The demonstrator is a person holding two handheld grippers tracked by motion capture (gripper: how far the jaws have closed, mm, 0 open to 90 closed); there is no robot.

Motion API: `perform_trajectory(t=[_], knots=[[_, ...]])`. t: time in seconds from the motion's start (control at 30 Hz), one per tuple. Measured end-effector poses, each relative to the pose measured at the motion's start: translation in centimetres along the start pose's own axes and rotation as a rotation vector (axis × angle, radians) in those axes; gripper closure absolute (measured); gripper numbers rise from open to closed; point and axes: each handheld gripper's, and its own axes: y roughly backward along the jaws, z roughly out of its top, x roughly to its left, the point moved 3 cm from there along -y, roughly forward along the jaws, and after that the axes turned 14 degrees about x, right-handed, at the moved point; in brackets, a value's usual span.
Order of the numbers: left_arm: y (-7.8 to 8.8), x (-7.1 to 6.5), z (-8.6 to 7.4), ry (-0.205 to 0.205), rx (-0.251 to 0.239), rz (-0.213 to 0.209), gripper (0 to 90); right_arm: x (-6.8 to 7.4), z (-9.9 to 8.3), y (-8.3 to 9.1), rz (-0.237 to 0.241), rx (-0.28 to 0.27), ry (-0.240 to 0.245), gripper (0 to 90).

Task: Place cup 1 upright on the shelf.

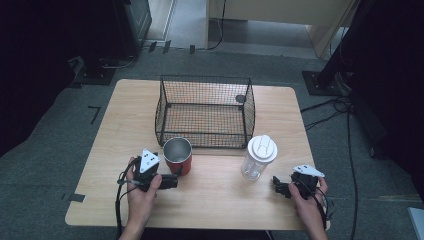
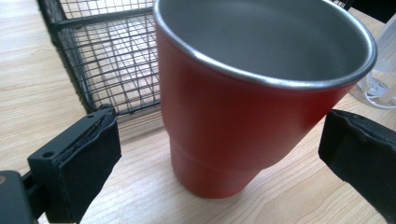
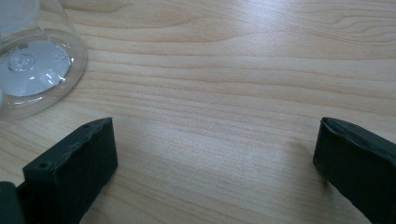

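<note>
A red cup (image 1: 178, 155) with a steel inside stands upright on the wooden table (image 1: 120, 130), just in front of the wire basket (image 1: 205, 111). My left gripper (image 1: 172, 179) is open at the cup's near left side. In the left gripper view the cup (image 2: 243, 116) stands between the two wide-apart jaws without touching them. A clear bottle (image 1: 259, 157) with a white lid stands upright to the right. My right gripper (image 1: 278, 188) is open low over the table, near the bottle's base (image 3: 32, 70).
The black wire basket (image 2: 102, 60) is empty and sits at the table's middle back. Cables and dark stands lie on the grey floor around the table. Bare wood (image 3: 224, 93) stretches in front of my right gripper.
</note>
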Motion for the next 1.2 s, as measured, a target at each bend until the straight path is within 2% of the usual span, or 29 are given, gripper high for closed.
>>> perform_trajectory(t=[0.27,0.43,0.8,1.2], knots=[[-0.7,-0.4,0.5,0.008,-0.004,-0.007,0.0,0.0,0.0,0.0,0.000,0.000,0.000,0.0],[-1.3,-0.8,1.0,0.003,0.007,0.014,0.0,0.0,0.0,0.0,0.000,0.000,0.000,0.0],[-2.3,-1.2,1.6,0.025,0.023,0.037,6.2,0.0,0.0,0.0,0.000,0.000,0.000,0.0],[-2.4,-1.4,2.2,0.003,0.037,0.087,8.0,0.0,0.0,0.0,0.000,0.000,0.000,0.0]])
